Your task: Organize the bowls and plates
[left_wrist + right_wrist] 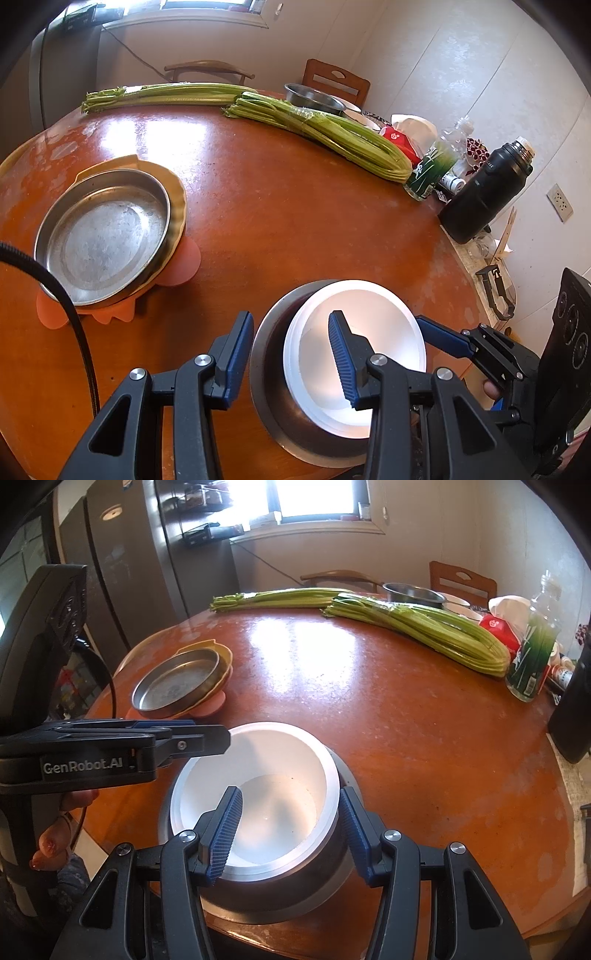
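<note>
A white bowl (pixel 354 354) (pixel 258 797) sits nested in a steel bowl (pixel 269 365) (pixel 332 878) at the near edge of the round wooden table (pixel 277 229). My left gripper (pixel 291 360) is open, its jaws astride the steel bowl's left rim. My right gripper (pixel 291 838) is open with one finger inside the white bowl and one outside its right wall; it also shows in the left wrist view (pixel 450 339). A steel plate (pixel 103 236) (pixel 177 686) rests on a yellow dish (pixel 177 206) over an orange mat at the left.
Two celery bundles (pixel 317 125) (pixel 424 627) lie across the far side. Another steel bowl (pixel 314 98) (pixel 413 592) stands behind them. A green-label bottle (pixel 532 657), a black flask (pixel 484 192) and small clutter crowd the right edge. Chairs stand behind the table.
</note>
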{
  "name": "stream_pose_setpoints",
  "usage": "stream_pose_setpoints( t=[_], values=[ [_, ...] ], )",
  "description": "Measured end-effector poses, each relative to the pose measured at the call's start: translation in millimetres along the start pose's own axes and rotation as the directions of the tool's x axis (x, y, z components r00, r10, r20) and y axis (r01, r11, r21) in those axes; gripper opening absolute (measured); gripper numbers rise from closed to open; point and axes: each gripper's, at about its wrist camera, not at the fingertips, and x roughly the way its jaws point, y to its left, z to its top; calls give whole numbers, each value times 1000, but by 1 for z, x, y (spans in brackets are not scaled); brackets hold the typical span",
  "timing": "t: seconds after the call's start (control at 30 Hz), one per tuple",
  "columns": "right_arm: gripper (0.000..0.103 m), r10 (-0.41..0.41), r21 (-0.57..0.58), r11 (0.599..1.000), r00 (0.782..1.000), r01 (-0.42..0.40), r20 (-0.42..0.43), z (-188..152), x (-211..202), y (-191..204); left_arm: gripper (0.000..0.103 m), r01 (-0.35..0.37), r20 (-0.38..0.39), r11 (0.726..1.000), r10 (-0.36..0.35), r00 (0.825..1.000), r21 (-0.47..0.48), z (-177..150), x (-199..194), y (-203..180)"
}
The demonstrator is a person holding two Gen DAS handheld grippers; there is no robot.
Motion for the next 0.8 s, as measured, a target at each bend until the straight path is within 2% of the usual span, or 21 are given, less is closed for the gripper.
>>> stream_pose_setpoints(
  t=[0.37,0.6,0.8],
  values=[
    [56,-20,-13,1000,999,21,26,4,-8,2,42,-3,13,1000,3,1000,10,-1,-5,-2],
    [57,-49,-48,997,994,53,95,9,-21,6,42,-18,40,999,17,999,27,-3,-16,-4],
    [57,-58,-43,997,994,63,96,9,-22,2,43,-40,48,999,38,998,35,-7,-20,-3]
  ],
)
